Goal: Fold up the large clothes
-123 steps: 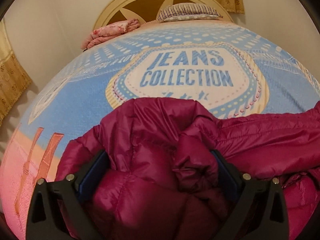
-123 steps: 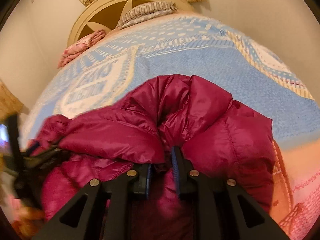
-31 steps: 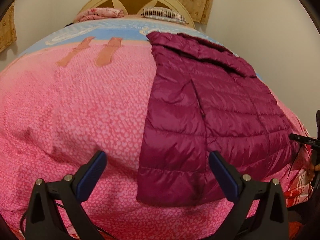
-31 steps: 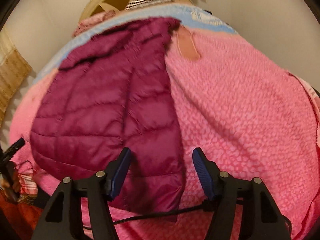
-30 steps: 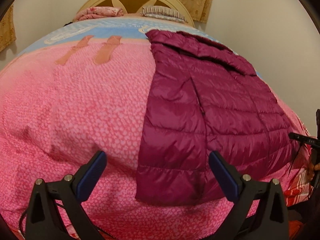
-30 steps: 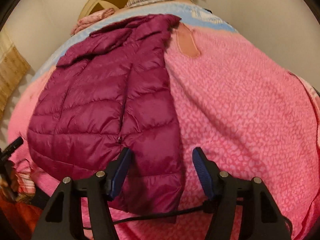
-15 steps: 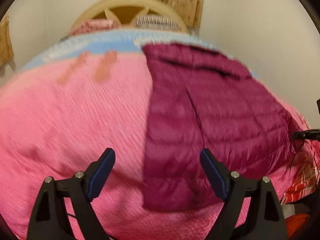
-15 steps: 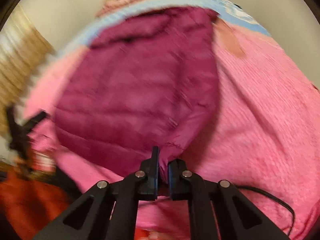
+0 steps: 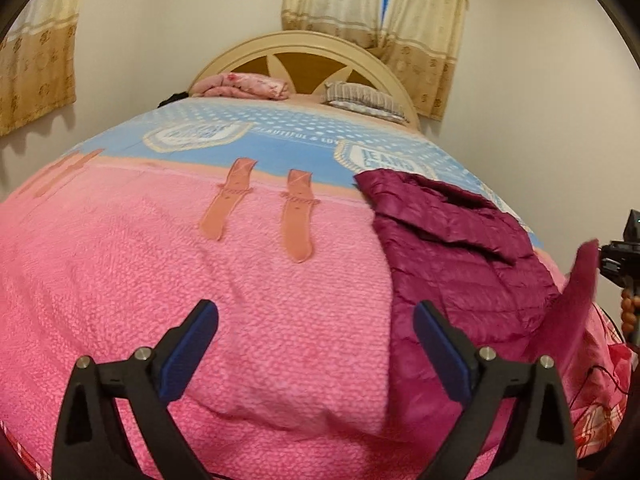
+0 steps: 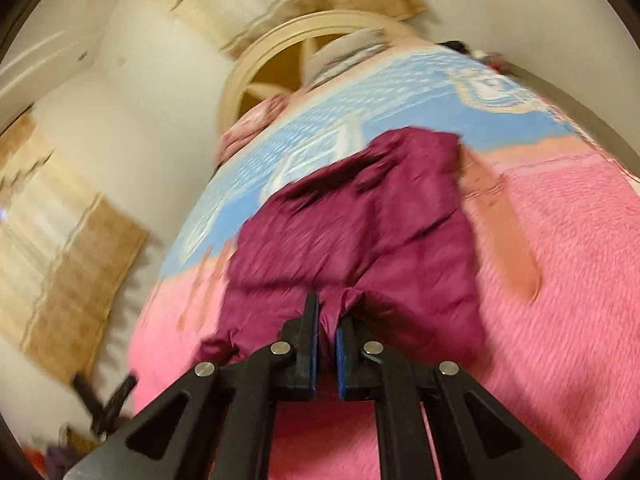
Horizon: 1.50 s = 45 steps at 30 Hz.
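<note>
A maroon puffer jacket lies flat on the right side of the pink and blue bedspread, collar toward the headboard. My left gripper hangs above bare pink cover to the jacket's left, its jaws opening with nothing between them. In the right wrist view, my right gripper is shut on the jacket's near hem and holds it lifted off the bed. That raised hem corner stands up at the far right of the left wrist view, under the right gripper.
A cream arched headboard stands at the far end, with a striped pillow and a folded pink blanket before it. Curtains hang behind. A wall runs close along the bed's right side.
My right gripper went from open to shut on the jacket's near hem and rose with it. The left gripper rose and swung left, off the jacket, staying open.
</note>
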### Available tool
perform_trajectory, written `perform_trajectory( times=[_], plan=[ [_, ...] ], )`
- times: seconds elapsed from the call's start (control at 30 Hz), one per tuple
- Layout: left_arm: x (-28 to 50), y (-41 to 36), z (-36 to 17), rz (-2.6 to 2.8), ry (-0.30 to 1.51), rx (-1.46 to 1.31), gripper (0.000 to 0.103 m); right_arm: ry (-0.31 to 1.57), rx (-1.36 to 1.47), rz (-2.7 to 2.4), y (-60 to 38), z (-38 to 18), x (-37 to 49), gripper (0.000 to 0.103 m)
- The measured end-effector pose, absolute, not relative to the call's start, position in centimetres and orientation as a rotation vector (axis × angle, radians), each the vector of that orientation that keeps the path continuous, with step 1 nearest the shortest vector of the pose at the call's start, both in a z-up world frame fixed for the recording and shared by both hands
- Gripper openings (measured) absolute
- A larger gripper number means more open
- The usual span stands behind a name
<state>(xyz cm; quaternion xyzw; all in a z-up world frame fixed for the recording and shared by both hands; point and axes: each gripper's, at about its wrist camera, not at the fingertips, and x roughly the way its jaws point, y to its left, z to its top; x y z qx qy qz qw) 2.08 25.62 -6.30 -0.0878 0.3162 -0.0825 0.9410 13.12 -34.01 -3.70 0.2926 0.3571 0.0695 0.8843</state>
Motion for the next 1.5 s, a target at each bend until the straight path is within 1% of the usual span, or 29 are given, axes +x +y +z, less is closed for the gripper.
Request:
perform_trajectory(
  times=[0.2, 0.4, 0.5, 0.67, 0.83, 1.0, 1.07, 1.1, 1.13, 1.17, 1.2, 1.23, 1.4, 1.5],
  plan=[
    [3.8, 26.3, -7.5, -0.189, 0.697, -0.224, 0.1, 0.826, 0.644, -0.027, -37.0, -8.3, 18.8, 0.006],
    [6.8, 22.8, -7.1, -0.259, 0.697, -0.128, 0.101, 0.886, 0.614, -0.065, -36.4, -11.3, 21.7, 0.006],
    [9.2, 20.9, -7.0, -0.306, 0.711, -0.118, 0.101, 0.89, 0.593, -0.067, -36.1, -11.6, 22.4, 0.006],
    [12.9, 18.2, -8.5, -0.366, 0.77, -0.171, 0.101, 0.894, 0.589, -0.061, -36.0, -12.0, 22.4, 0.006],
    [14.1, 16.0, -9.7, -0.376, 0.809, -0.145, 0.101, 0.892, 0.6, -0.043, -36.2, -12.3, 22.2, 0.006],
    [15.3, 15.4, -10.6, -0.355, 0.848, -0.175, 0.101, 0.89, 0.654, -0.016, -36.7, -11.7, 22.2, 0.007],
    [15.5, 15.3, -10.9, -0.338, 0.868, -0.172, 0.101, 0.851, 0.694, 0.023, -37.2, -10.9, 21.7, 0.01],
    [15.6, 15.1, -11.0, -0.326, 0.876, -0.161, 0.101, 0.831, 0.713, 0.041, -37.5, -10.3, 21.3, 0.018],
    [15.5, 14.9, -11.1, -0.312, 0.879, -0.143, 0.101, 0.818, 0.727, 0.056, -37.6, -9.9, 21.1, 0.037],
    [15.5, 14.7, -11.1, -0.303, 0.88, -0.131, 0.101, 0.787, 0.761, 0.089, -38.0, -9.2, 20.5, 0.049],
    [15.4, 14.4, -11.0, -0.291, 0.88, -0.108, 0.101, 0.759, 0.781, 0.101, -38.3, -8.5, 20.0, 0.078],
    [15.5, 14.2, -11.0, -0.281, 0.878, -0.092, 0.101, 0.723, 0.791, 0.097, -38.5, -7.6, 19.4, 0.089],
    [15.3, 12.0, -10.8, -0.151, 0.859, 0.118, 0.101, 0.6, 0.815, 0.097, -39.4, -4.3, 16.2, 0.089],
    [15.1, 11.2, -10.4, -0.116, 0.838, 0.192, 0.101, 0.574, 0.717, 0.069, -38.2, -3.2, 14.4, 0.089]
  ],
)
